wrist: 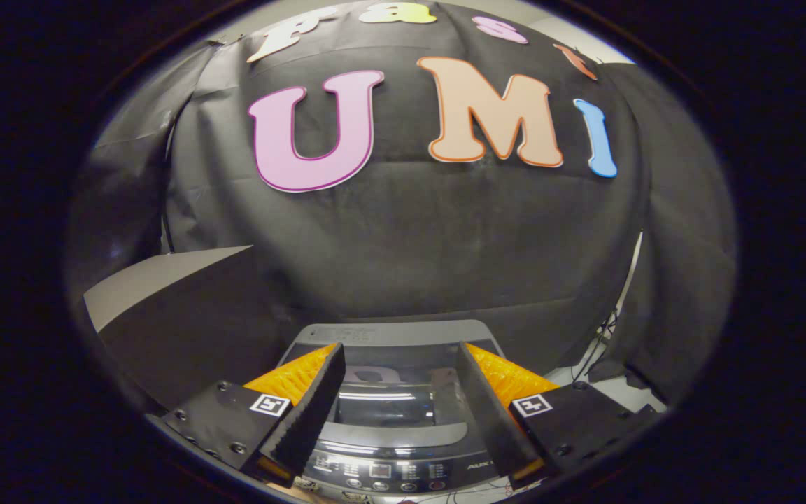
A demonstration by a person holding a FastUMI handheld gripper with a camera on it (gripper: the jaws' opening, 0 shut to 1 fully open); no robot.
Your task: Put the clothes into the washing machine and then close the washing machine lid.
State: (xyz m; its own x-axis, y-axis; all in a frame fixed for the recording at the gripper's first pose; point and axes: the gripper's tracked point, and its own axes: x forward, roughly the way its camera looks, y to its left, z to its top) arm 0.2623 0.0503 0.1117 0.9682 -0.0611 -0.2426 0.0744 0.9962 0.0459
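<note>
The grey top-loading washing machine [392,336] sits below and just ahead of my fingers. Its glass lid [389,406] lies flat and shut, reflecting the wall. The control panel [389,476] with small buttons runs along the machine's near edge, between the finger bases. My gripper [397,367] hovers above the lid, open, with nothing between the black pads. The orange-backed fingers [305,406] frame the lid on either side. No clothes are visible from here.
A dark panel with a pale grey top face [158,280] stands to the left of the machine. Cables [602,336] hang down along a gap in the cloth at the right. The black cloth wall rises close behind the machine.
</note>
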